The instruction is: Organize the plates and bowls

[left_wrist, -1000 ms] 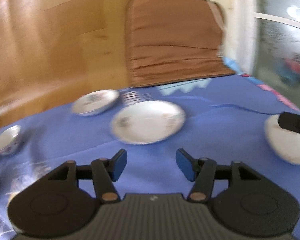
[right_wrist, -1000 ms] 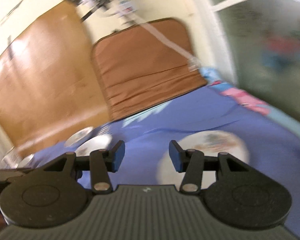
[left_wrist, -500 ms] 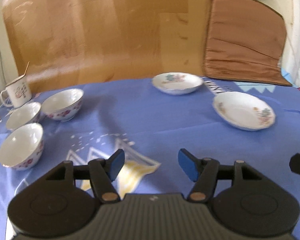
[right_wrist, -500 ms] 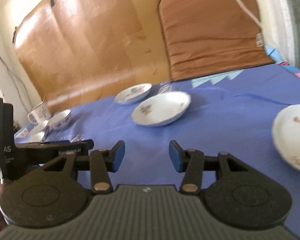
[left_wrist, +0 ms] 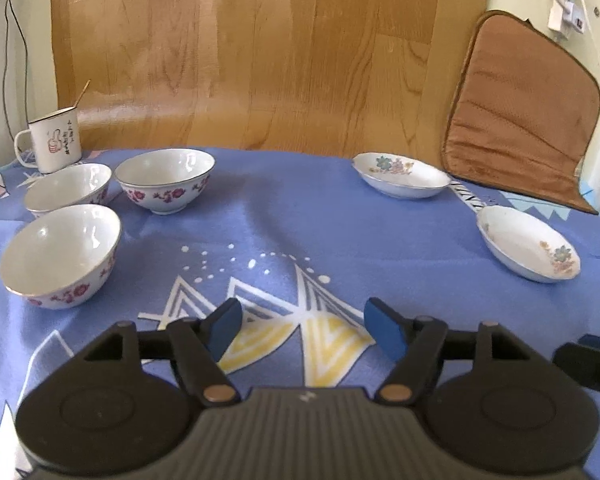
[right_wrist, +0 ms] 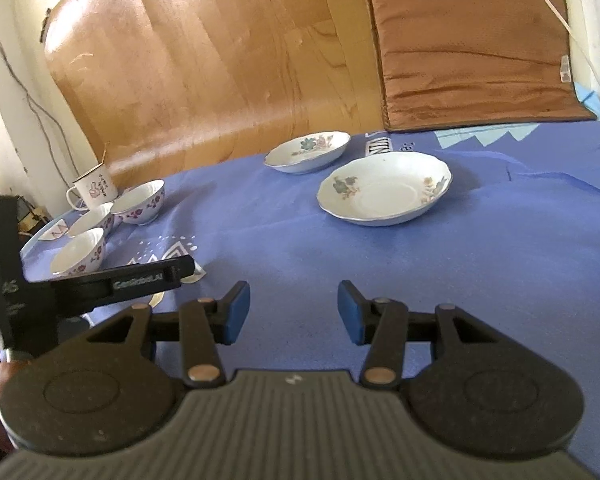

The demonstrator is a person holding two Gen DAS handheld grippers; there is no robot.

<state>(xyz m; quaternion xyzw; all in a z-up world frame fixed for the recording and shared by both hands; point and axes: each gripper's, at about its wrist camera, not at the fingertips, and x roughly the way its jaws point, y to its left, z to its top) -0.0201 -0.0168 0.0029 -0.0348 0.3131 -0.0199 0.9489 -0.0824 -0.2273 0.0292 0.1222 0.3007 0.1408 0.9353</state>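
Three white bowls with red flowers stand at the left of the blue cloth: the near bowl [left_wrist: 62, 256], a middle bowl [left_wrist: 68, 189] and a far bowl [left_wrist: 165, 180]. Two flowered plates lie to the right, the far plate [left_wrist: 400, 175] and the near plate [left_wrist: 528, 243]. My left gripper [left_wrist: 302, 328] hovers above the cloth's pattern, its jaws opening with nothing between them. My right gripper [right_wrist: 292, 312] stands open and empty, short of the near plate [right_wrist: 384, 193]; the far plate [right_wrist: 308, 151] lies beyond. The bowls [right_wrist: 136, 204] sit far left in the right wrist view.
A white enamel mug [left_wrist: 54, 145] with a stick in it stands behind the bowls. A wooden board [left_wrist: 260, 52] and a brown cushion [left_wrist: 524, 108] lean against the wall behind the table. The left gripper's body [right_wrist: 100, 280] crosses the right wrist view's left side.
Both views have swung to the left: the bowls and mug have come into sight and the plates slid rightward. A third plate at the right edge has left view. The left jaws have widened.
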